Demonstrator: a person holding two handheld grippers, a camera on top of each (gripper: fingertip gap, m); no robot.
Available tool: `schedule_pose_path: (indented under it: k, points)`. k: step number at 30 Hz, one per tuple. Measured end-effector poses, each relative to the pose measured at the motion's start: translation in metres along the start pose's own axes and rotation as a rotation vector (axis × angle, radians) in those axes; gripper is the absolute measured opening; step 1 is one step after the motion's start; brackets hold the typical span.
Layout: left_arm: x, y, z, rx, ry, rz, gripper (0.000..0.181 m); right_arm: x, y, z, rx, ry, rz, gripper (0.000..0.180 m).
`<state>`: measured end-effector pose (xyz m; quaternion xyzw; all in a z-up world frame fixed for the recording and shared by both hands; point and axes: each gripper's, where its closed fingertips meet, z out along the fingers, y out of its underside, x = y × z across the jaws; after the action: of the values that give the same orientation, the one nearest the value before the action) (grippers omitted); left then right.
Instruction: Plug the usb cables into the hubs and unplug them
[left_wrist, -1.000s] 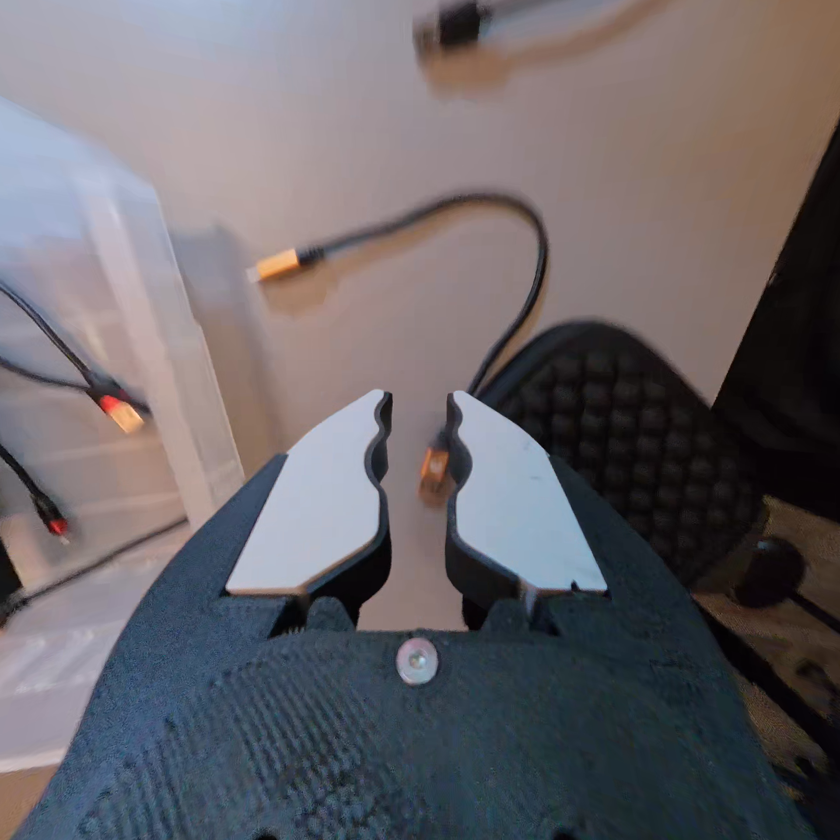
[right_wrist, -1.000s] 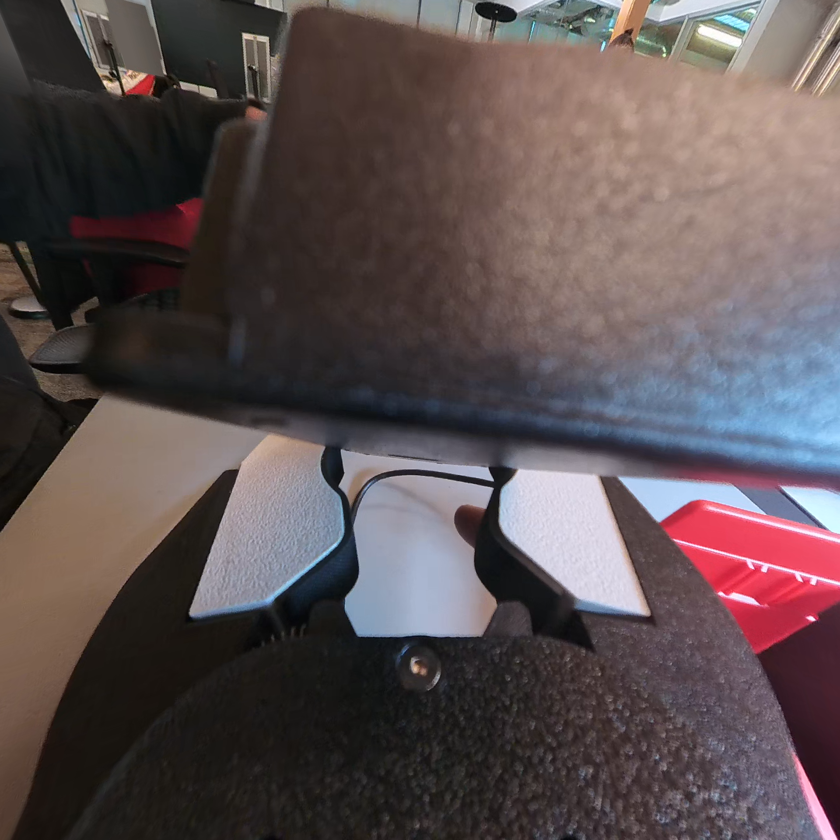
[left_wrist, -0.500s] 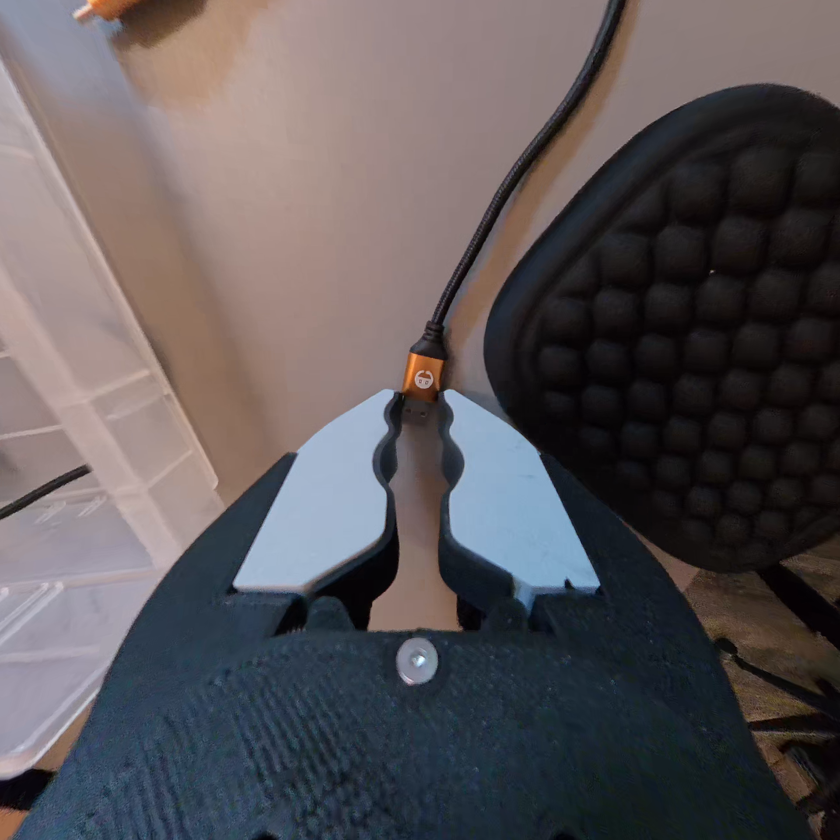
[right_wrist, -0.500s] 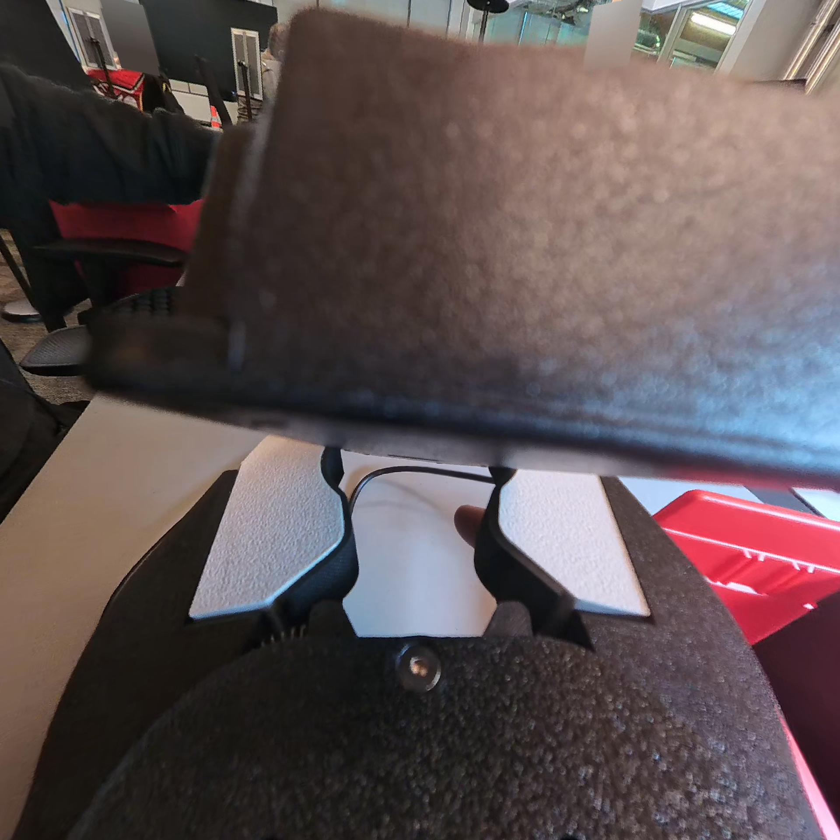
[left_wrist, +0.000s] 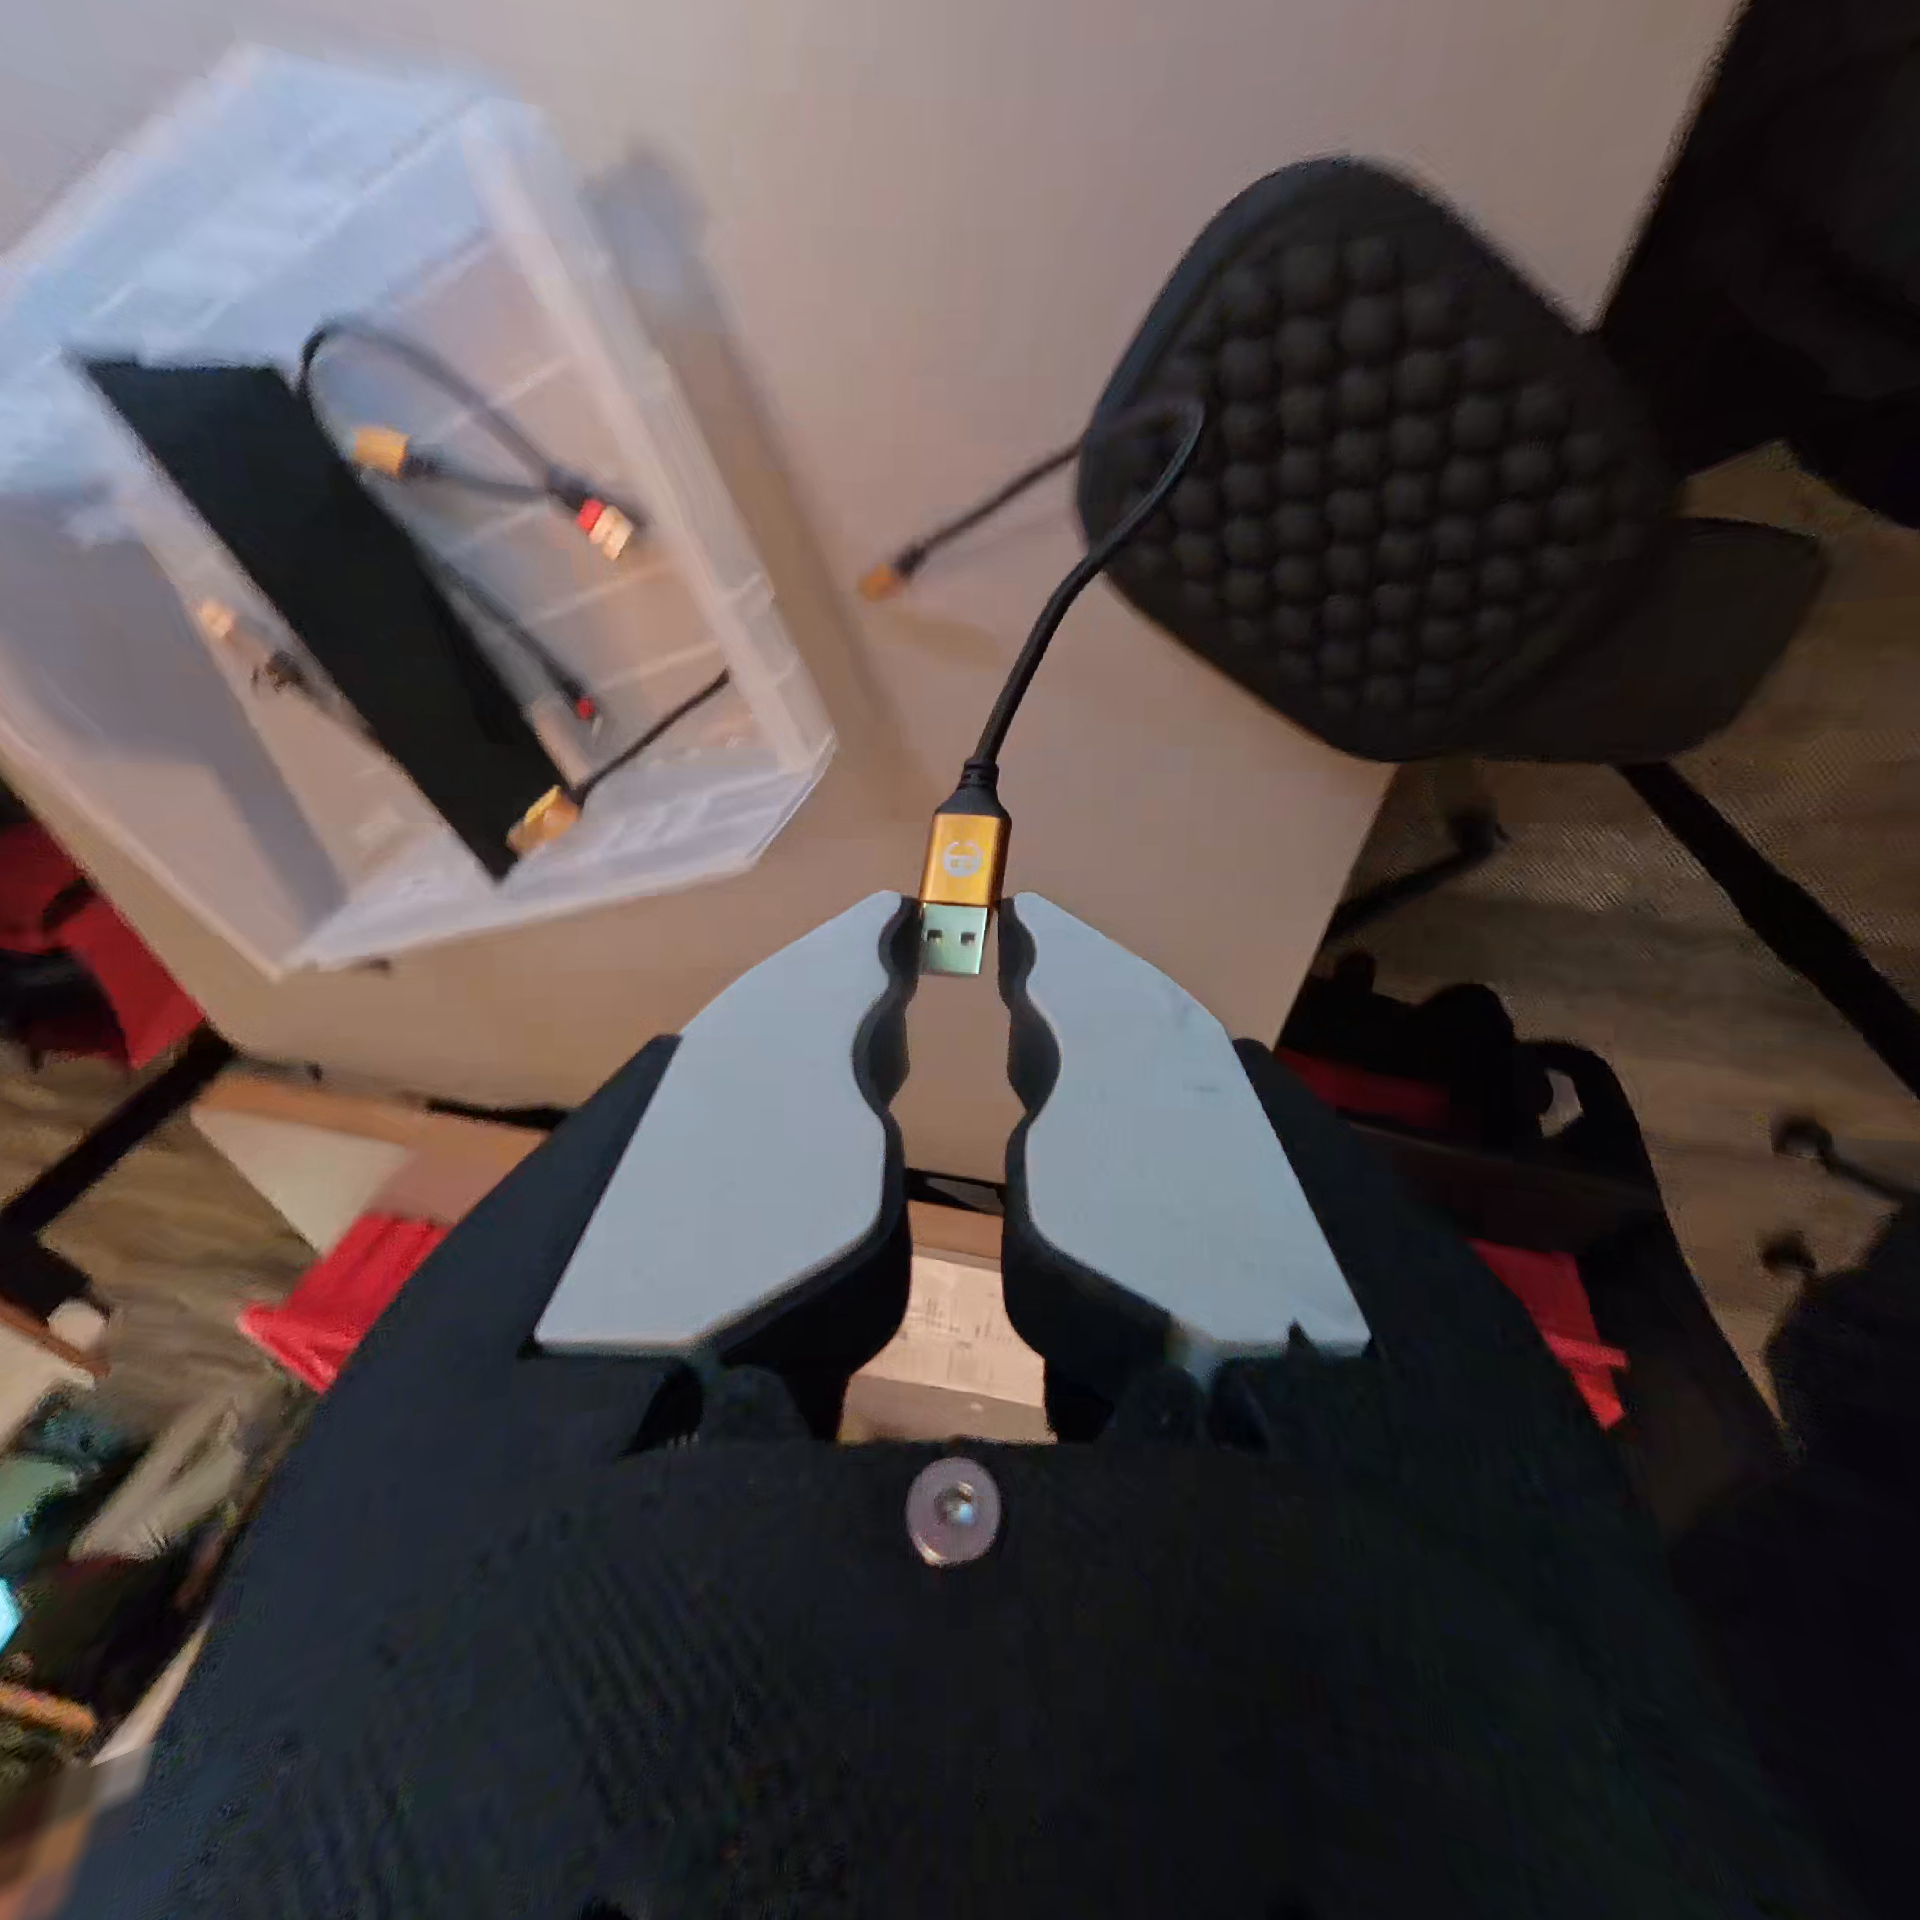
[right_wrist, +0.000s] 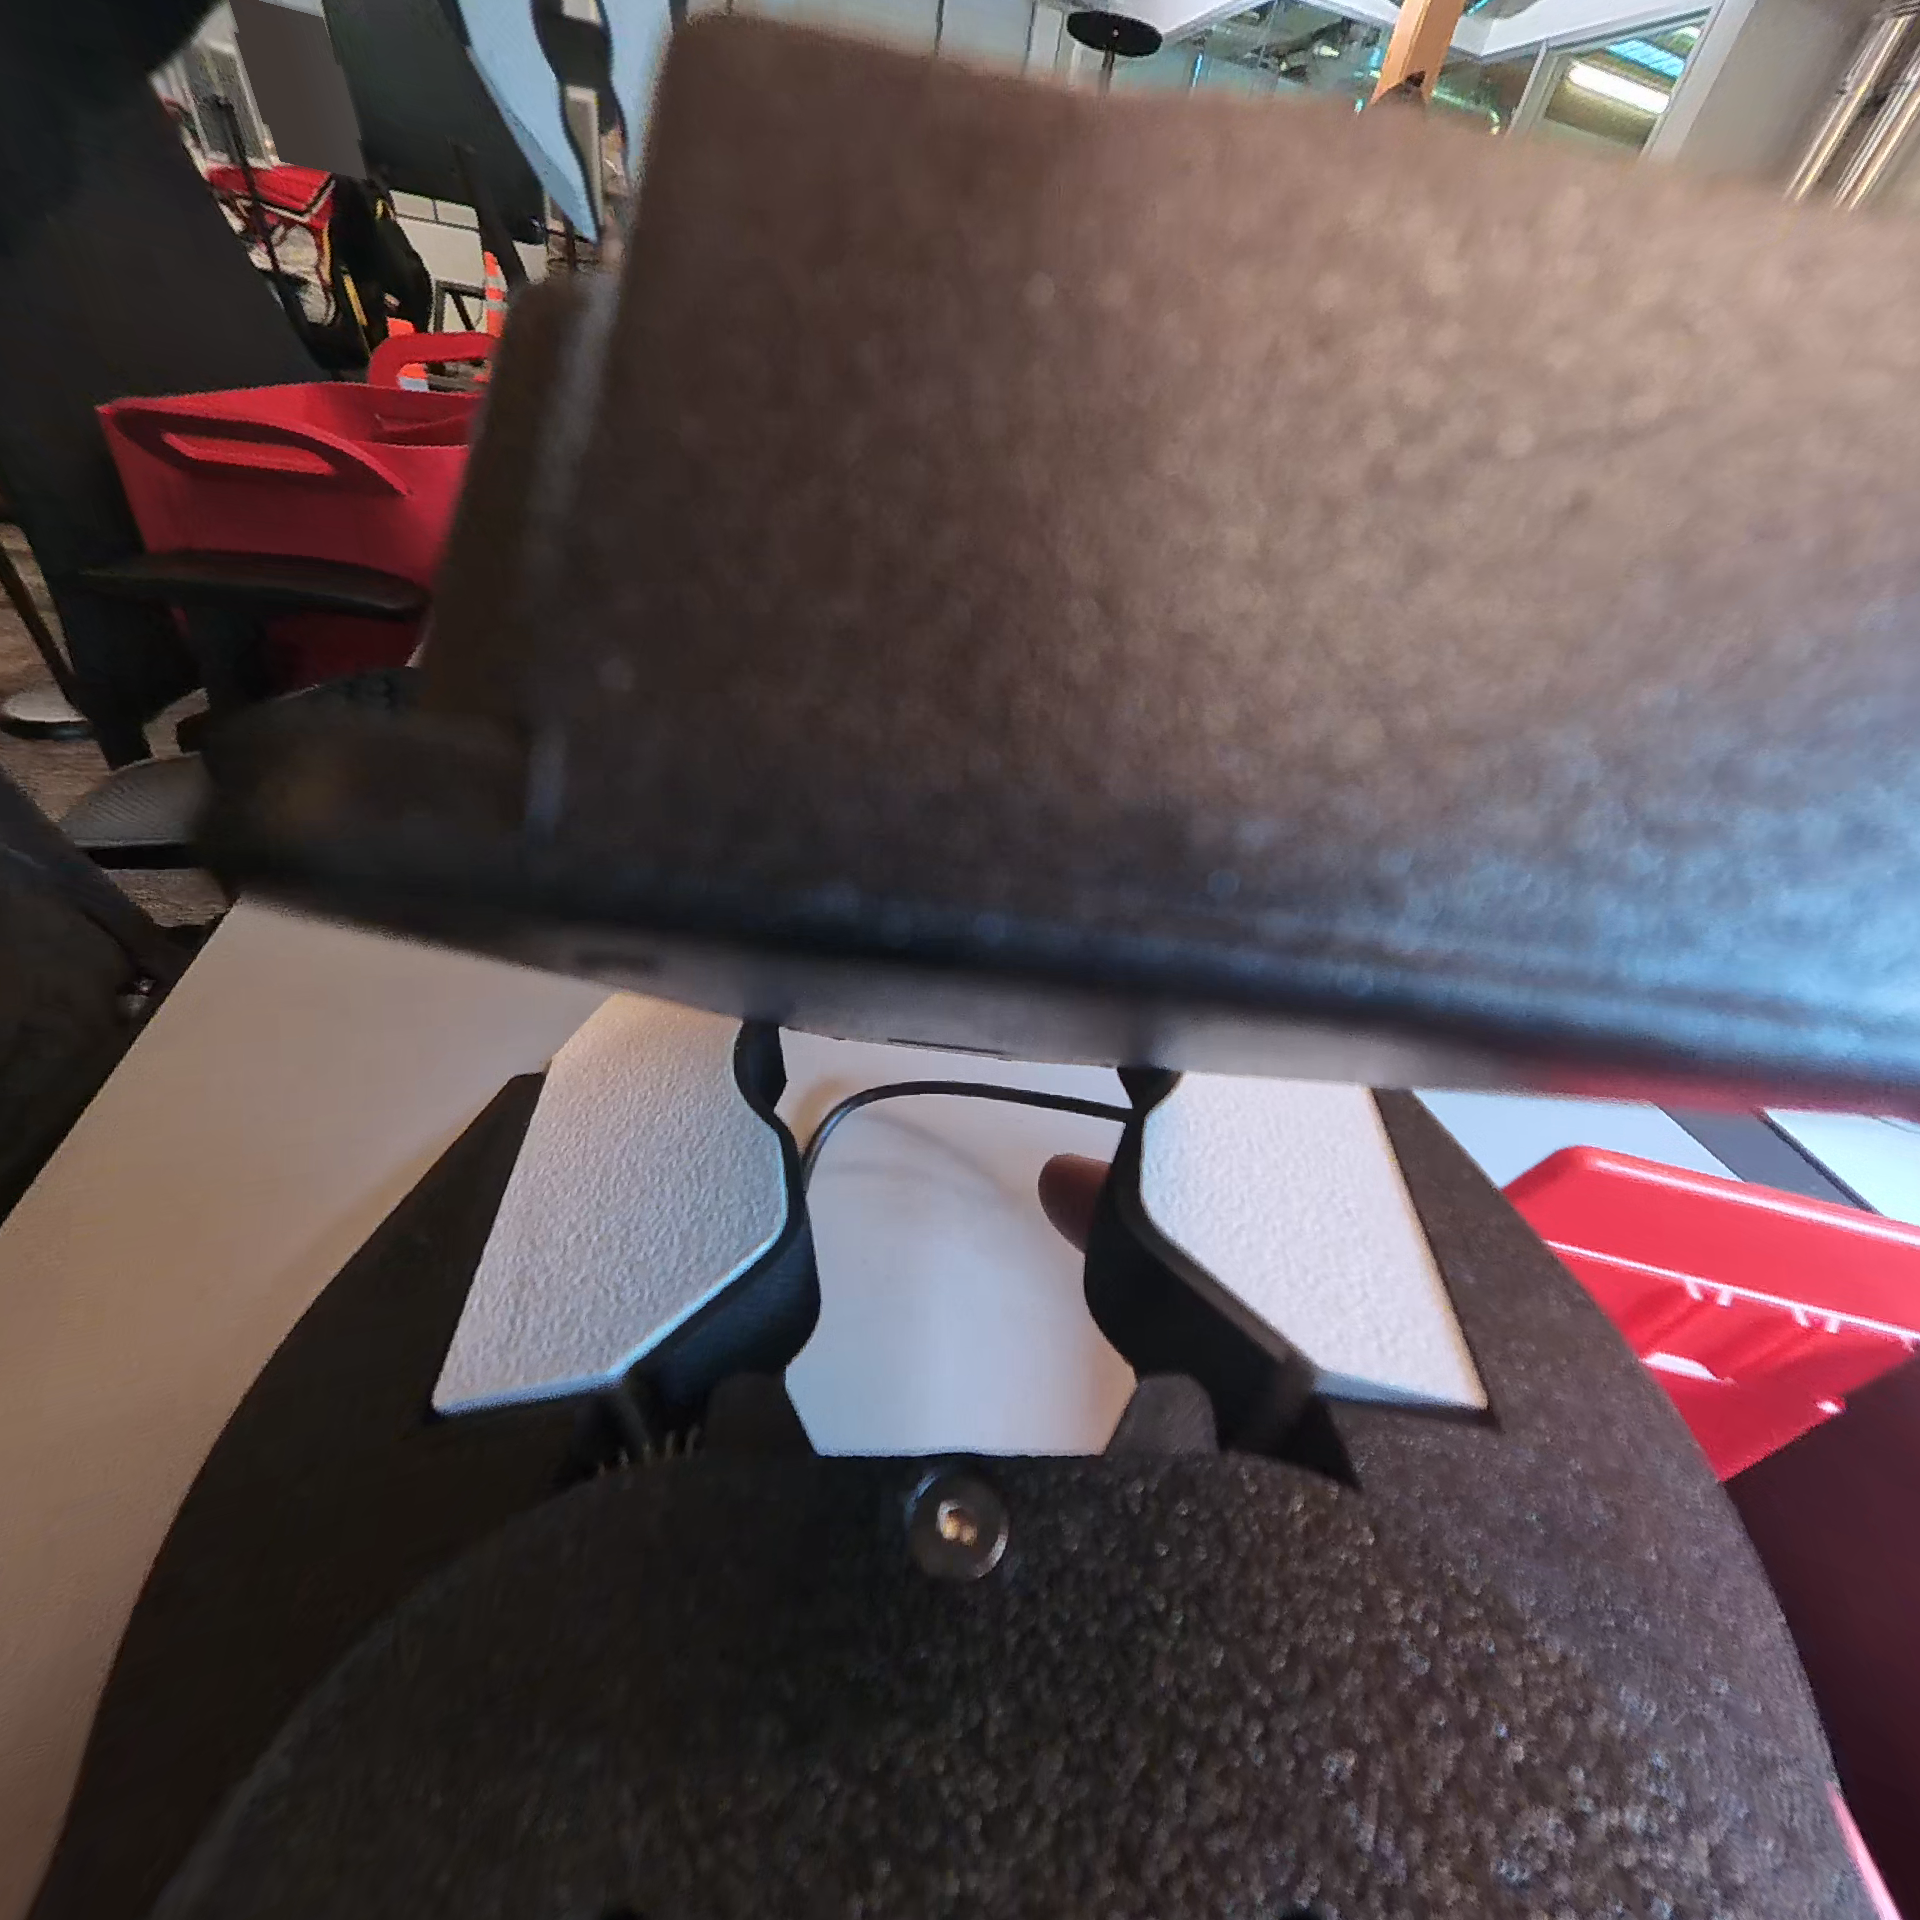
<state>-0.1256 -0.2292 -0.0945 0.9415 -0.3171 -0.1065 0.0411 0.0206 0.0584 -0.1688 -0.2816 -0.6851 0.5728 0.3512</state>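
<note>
One orange USB plug (left_wrist: 961, 894) is pinched in the left gripper (left_wrist: 958, 935), unplugged; right gripper (right_wrist: 951, 1081) clamps the black hub (right_wrist: 1195, 540); insertion remains.

In the left wrist view, the USB plug (left_wrist: 960, 894) sits at frame centre between the tips of the left gripper (left_wrist: 954, 940), its cable (left_wrist: 1049, 623) running up and right onto the chair seat (left_wrist: 1403, 468). A bin (left_wrist: 727, 540) lies on the table (left_wrist: 1143, 208) at upper left, holding a hub (left_wrist: 312, 603) and cables. In the right wrist view, a hub (right_wrist: 1143, 520) fills the upper frame above the right gripper (right_wrist: 951, 1081); crates (right_wrist: 1714, 1278) sit at lower right.
</note>
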Motion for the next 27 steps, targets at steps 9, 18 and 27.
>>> schedule_pose_path:
  k: [9,18,27]
  points:
    - [0.016,-0.181,0.094,0.232,0.37,0.337,0.011,0.005,-0.004,-0.006,0.017,0.017,0.005,0.063]
    - [-0.04,-0.252,0.078,0.679,0.171,0.087,0.03,0.018,-0.001,-0.013,0.039,0.039,0.056,0.064]
    - [0.008,-0.219,0.148,0.655,0.12,-0.294,0.033,0.016,0.0,-0.011,0.024,0.04,0.042,0.064]
